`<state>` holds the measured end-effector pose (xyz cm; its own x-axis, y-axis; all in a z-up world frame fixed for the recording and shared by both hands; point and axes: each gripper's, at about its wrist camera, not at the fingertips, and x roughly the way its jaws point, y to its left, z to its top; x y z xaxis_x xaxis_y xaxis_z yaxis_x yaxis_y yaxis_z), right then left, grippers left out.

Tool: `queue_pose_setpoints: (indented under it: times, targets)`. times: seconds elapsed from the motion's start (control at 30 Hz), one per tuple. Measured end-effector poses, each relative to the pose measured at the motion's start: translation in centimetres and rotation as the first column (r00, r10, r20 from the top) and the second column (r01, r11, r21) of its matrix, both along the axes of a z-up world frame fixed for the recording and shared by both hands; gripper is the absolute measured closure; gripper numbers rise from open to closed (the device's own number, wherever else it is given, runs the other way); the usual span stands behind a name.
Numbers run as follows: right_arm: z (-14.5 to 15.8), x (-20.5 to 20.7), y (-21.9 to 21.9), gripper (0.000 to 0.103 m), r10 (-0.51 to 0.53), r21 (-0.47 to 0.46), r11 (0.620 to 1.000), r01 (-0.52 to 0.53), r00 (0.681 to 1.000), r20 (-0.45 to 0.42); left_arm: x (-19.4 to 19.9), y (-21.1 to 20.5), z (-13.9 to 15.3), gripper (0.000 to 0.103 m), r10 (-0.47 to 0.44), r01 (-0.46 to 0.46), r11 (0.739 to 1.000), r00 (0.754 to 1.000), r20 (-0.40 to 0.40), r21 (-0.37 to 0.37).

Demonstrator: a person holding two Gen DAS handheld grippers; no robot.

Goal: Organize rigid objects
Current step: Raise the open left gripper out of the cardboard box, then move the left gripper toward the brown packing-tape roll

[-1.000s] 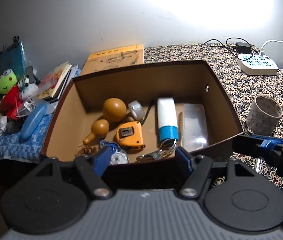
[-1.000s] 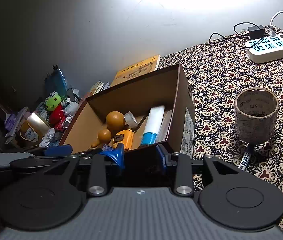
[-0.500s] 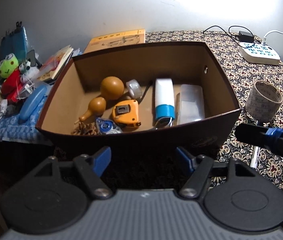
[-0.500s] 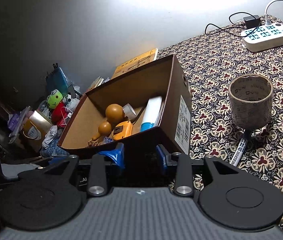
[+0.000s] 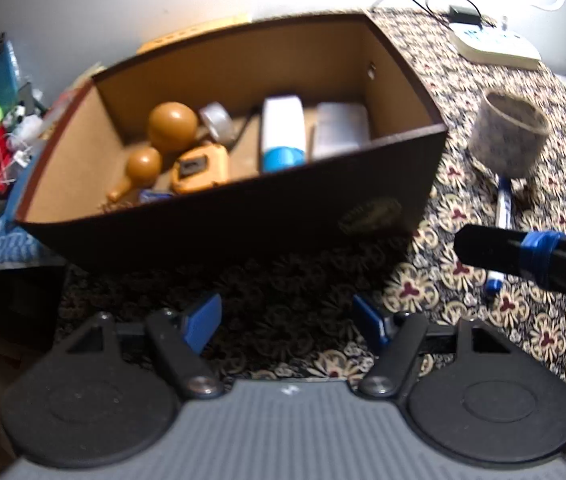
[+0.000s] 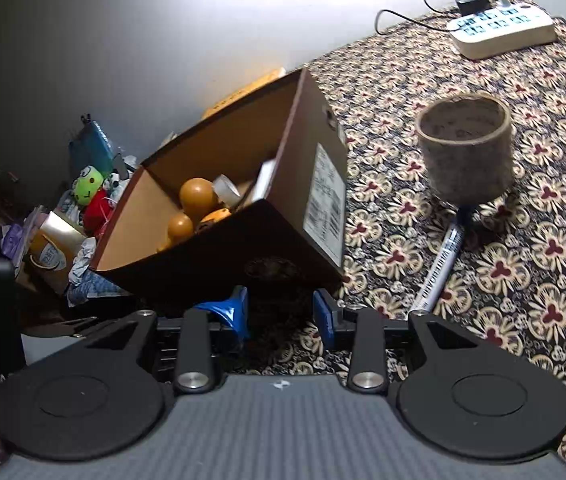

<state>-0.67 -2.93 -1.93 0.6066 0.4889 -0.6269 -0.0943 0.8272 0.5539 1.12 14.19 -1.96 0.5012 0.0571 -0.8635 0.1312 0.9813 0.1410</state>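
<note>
Brown cardboard box (image 5: 243,216) of rigid objects sits on the dark floral-patterned tabletop (image 6: 523,280) by a grey wall (image 6: 123,40); left gripper (image 5: 287,320) and right gripper (image 6: 279,312) fingers spread, empty.

An open brown cardboard box (image 5: 219,216) sits on the flowery-cloth tabletop (image 6: 523,280). A round orange wooden gourd (image 5: 171,126) lies inside it. To its right stands a grey paper cup (image 6: 465,156), with a white marker pen (image 6: 441,268) in front and a white power strip (image 6: 503,30) far behind.

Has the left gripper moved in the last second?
Yes. The left gripper has pulled back from the box: its tips were at the box's near rim and now hang over the cloth before it.
</note>
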Motion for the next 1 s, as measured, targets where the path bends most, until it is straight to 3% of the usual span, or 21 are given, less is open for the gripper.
queue_pose_setpoints:
  times: [0.5, 1.0]
  targets:
    - [-1.4, -0.8, -1.6, 0.084, -0.060, -0.011, 0.998, 0.060, 0.997, -0.054, 0.8, -1.6, -1.2, 0.032, -0.056, 0.056, 0.998, 0.998, -0.030, -0.011]
    - [-2.5, 0.1, -0.9, 0.084, -0.031, 0.000, 1.000, 0.032, 0.996, -0.087, 1.0, -1.1, -1.6, 0.031, -0.041, 0.041, 0.999, 0.998, -0.040, -0.010]
